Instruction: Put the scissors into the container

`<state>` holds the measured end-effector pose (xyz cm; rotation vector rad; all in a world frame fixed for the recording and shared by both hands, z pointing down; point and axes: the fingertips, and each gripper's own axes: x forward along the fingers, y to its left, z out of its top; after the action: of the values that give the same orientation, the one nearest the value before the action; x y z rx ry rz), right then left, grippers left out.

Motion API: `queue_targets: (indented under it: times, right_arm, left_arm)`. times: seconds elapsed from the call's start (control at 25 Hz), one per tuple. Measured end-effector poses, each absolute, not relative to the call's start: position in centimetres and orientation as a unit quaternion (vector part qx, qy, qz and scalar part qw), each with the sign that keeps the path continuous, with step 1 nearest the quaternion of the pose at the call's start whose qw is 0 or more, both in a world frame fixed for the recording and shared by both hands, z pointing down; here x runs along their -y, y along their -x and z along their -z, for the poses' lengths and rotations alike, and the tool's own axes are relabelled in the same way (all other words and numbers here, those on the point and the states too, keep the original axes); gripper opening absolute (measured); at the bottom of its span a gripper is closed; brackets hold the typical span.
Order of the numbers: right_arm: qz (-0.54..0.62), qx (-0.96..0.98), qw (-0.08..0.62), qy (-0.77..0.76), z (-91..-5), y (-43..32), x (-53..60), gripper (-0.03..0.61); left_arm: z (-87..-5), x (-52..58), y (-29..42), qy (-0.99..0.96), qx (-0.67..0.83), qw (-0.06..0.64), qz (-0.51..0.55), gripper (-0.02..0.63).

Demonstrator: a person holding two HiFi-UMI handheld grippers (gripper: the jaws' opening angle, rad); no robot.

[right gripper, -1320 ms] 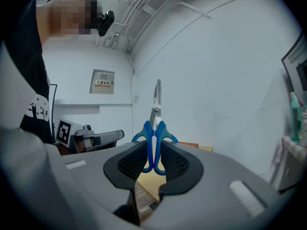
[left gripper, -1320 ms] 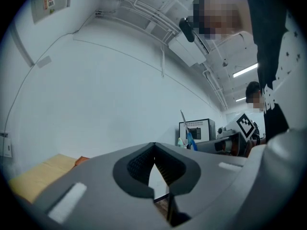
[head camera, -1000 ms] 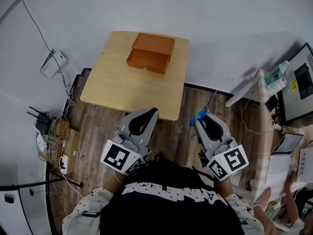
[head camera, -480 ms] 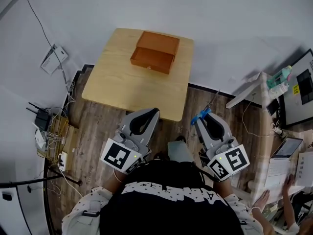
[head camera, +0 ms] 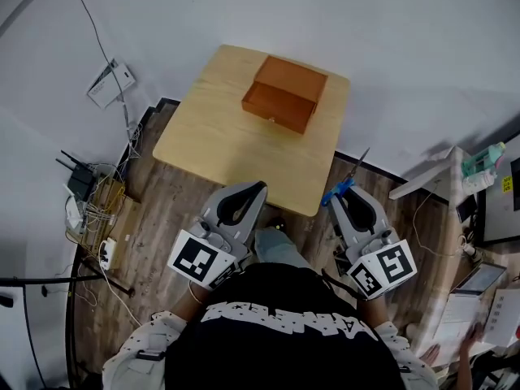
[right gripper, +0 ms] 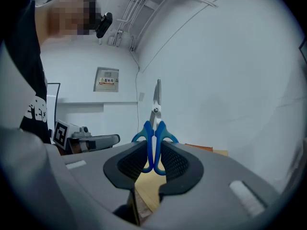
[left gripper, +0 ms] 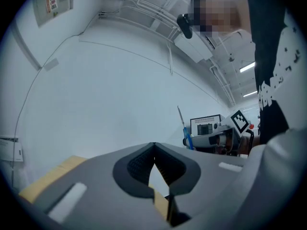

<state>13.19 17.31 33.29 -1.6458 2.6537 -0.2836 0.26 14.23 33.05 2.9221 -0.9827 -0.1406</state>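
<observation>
Blue-handled scissors (right gripper: 154, 128) stand blades-up between the jaws of my right gripper (right gripper: 153, 150), which is shut on their handles; from the head they show as a blue spot with a thin blade (head camera: 344, 181) at the tip of that gripper (head camera: 340, 197). An orange open-topped container (head camera: 285, 93) sits at the far end of a light wooden table (head camera: 227, 145), well ahead of both grippers. My left gripper (head camera: 248, 192) hangs near the table's front edge, its jaws shut with nothing between them (left gripper: 153, 150). Both are held close to my body.
A wooden floor (head camera: 162, 218) runs under the table. Cables, a router and a power strip (head camera: 89, 218) lie along the left wall. A white stand and desk clutter (head camera: 455, 177) occupy the right side. White wall lies behind the table.
The view has shifted: the table and container now sit further right and closer to my grippers. Both grippers keep the same pose, the scissors still in the right one.
</observation>
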Motion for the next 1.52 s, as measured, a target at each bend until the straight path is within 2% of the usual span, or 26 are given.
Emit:
queue_targets:
  times: [0.48,1.52]
  right_arm:
    - [0.088,-0.866,0.002,0.493,-33.4,-11.0,-9.4,0.103]
    - [0.102,-0.86,0.01,0.499,-33.7,-12.8,1.0,0.103]
  left_arm:
    - [-33.2,-7.8,2.1,-0.938,0.342,0.033,0.036,0.0]
    - [-33.2,2.2,-0.1,-0.949,0.314,0.034,-0.013,0.0]
